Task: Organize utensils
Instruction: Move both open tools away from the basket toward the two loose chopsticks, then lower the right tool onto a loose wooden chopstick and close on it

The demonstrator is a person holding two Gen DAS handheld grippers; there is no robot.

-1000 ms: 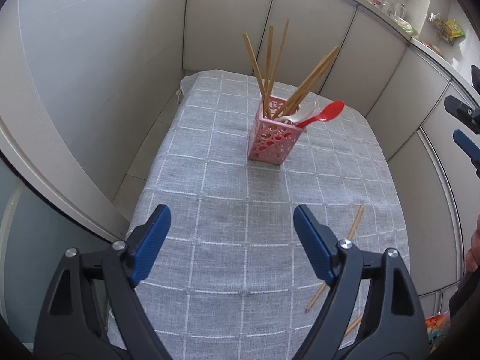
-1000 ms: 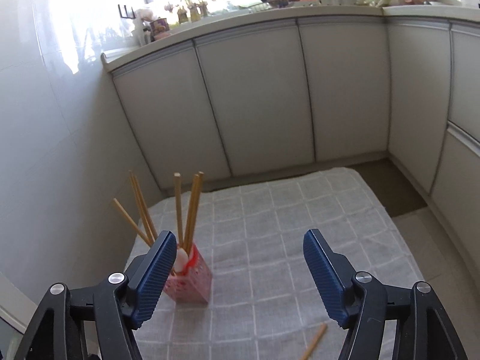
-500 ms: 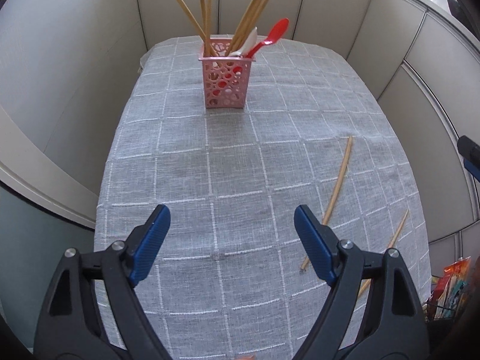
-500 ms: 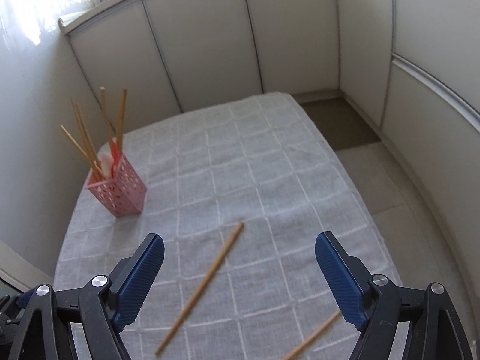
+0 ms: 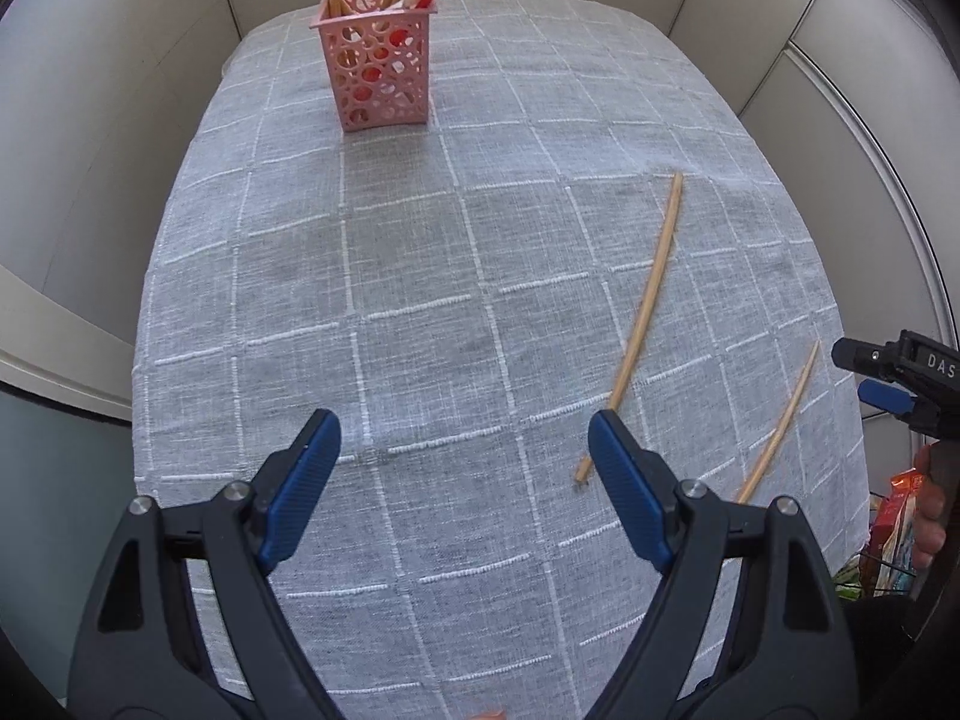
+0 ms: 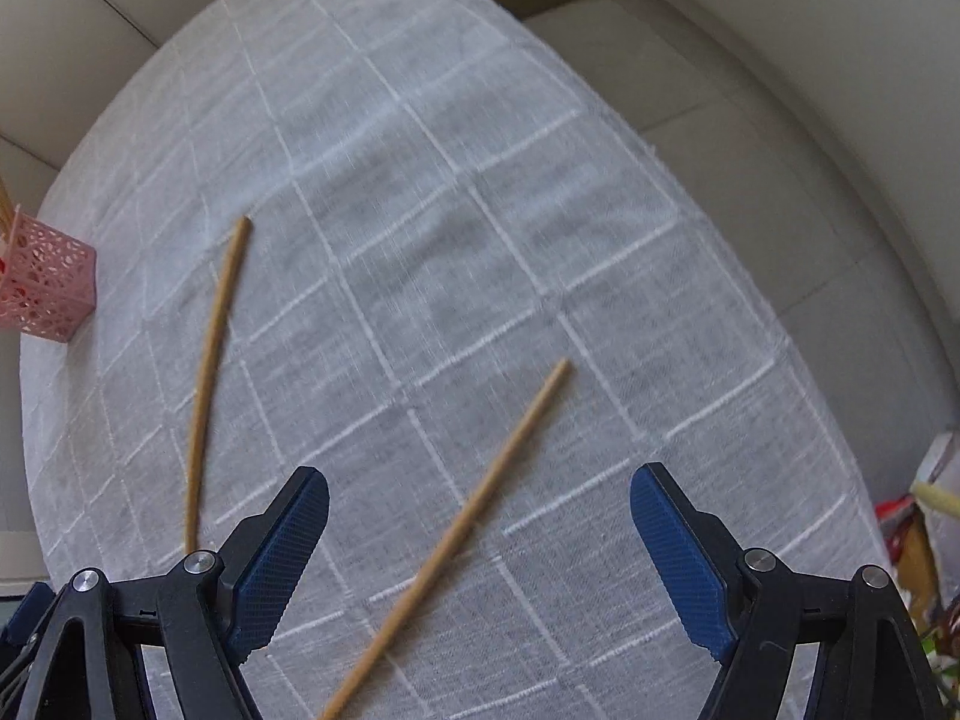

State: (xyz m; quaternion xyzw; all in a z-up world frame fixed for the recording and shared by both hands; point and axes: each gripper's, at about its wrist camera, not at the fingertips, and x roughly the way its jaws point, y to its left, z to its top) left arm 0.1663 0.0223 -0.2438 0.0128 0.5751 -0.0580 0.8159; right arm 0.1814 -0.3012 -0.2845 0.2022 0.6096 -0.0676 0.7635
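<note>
Most chopsticks and spoons stand in the pink holder (image 5: 378,69) at 12 o'clock; two chopsticks (image 6: 462,531) (image 6: 210,372) lie on the desk (image 5: 420,312); both grippers (image 5: 465,483) (image 6: 480,552) spread their fingers, empty

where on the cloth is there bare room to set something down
The widest bare patch of tablecloth runs from the pink holder down to the open left gripper. It is crowded to the right, where two loose chopsticks lie; one lies below the open right gripper.
</note>
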